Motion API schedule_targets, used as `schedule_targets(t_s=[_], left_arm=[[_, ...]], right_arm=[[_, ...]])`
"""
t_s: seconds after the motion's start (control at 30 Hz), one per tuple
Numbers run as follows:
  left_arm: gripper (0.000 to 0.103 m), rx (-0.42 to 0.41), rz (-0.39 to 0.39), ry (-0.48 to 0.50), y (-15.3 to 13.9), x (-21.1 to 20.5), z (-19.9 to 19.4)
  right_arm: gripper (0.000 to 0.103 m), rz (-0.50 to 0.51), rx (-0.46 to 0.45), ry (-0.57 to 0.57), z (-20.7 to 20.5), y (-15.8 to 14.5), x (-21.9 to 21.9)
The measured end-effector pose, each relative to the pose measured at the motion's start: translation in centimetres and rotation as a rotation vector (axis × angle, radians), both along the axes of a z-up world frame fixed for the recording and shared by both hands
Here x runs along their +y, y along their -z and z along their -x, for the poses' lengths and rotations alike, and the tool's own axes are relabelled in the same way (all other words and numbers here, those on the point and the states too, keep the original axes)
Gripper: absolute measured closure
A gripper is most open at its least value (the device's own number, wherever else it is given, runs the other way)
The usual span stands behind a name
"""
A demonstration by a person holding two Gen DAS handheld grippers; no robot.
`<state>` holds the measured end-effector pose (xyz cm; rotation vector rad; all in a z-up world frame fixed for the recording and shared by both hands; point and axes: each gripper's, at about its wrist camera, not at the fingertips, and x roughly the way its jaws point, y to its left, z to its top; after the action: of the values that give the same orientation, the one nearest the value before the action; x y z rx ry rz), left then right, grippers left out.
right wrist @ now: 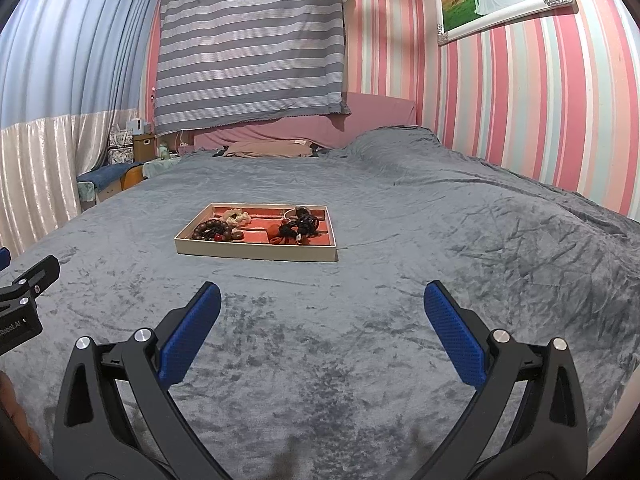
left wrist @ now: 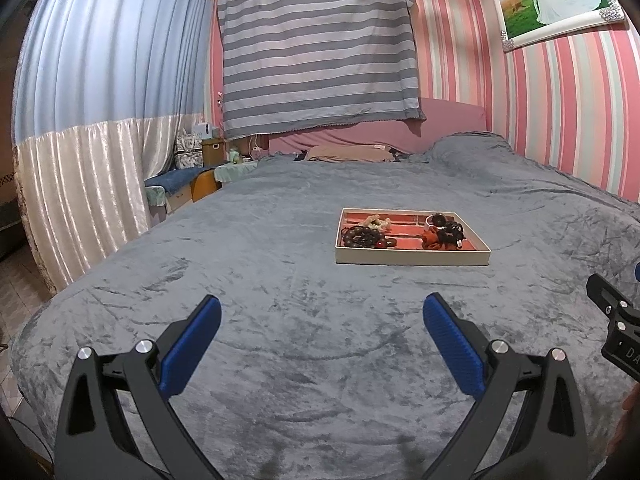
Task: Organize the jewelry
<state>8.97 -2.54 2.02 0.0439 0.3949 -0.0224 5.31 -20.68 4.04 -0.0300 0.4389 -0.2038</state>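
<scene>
A wide bed under a grey plush cover carries everything here; its head end, with a pillow against the pink headboard, lies far ahead of both cameras, and the curtain side is its left edge.

Near the middle of the bed, toward neither side edge, sits a shallow cream tray with an orange-red lining and low dividers. Its long axis runs across the bed, side edge to side edge, with one long wall facing the foot of the bed, where the tools are.

The left tool and the right tool both hover over bare cover near the foot end, well apart from the tray, blue pads spread wide and nothing between them. From the left wrist view the tray lies ahead and to the right; from the right wrist view, ahead and to the left. So it sits between the two tools, and neither looks clearly nearer.

Inside the tray, a dark brown bead bracelet fills the end nearer the left tool, with a pale bead bracelet just behind it. A tangle of black cord with an orange piece lies in the end nearer the right tool. My judgement: each tool would reach forward and inward to its own end.
</scene>
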Motion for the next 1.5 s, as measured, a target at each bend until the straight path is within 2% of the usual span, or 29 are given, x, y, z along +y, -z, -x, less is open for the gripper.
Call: schedule_targets(t_s=[1.5], left_arm=[[0.004, -0.005, -0.013, -0.006, -0.25, 0.08, 0.30]], right_arm=[[0.004, -0.005, 0.002, 0.000, -0.17, 0.08, -0.11]])
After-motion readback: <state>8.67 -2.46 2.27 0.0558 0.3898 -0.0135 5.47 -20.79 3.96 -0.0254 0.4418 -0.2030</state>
